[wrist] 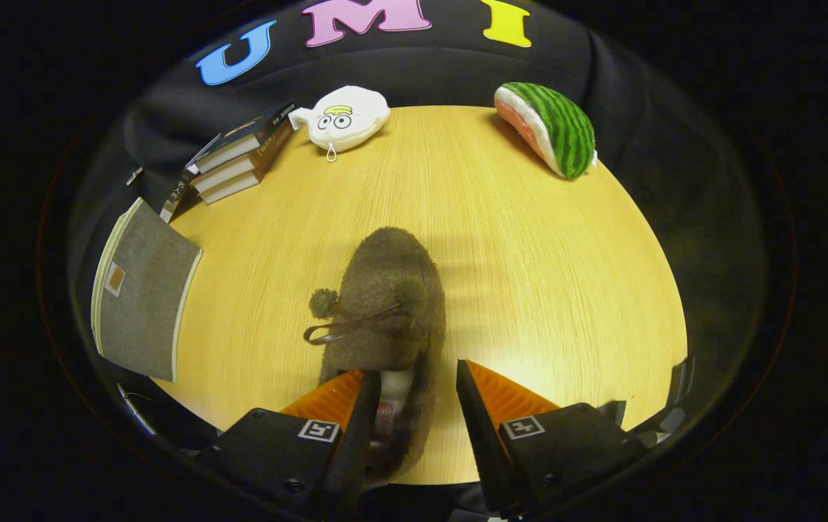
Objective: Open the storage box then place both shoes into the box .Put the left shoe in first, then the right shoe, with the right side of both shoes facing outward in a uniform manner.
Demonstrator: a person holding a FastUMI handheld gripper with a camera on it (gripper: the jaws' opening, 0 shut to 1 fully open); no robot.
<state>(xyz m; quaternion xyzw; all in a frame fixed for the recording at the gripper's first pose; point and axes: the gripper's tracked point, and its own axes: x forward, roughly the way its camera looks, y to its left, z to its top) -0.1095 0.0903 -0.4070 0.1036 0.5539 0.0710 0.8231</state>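
A brown fuzzy shoe (388,297) with a pompom and a thin bow lies on the wooden table (530,254), toe pointing away from me. Its heel end, with a pale lining showing, sits between my fingers. My gripper (417,386) is open and low over the heel. The left fingertip (356,395) overlaps the shoe's left side, and the right fingertip (479,391) stands just off its right side with a small gap. A grey fabric storage box (140,297) with its lid down rests at the table's left edge.
A stack of books (240,156) lies at the back left. A white plush toy (345,117) sits at the back middle and a watermelon-slice plush (550,129) at the back right. Bare tabletop spreads to the right of the shoe.
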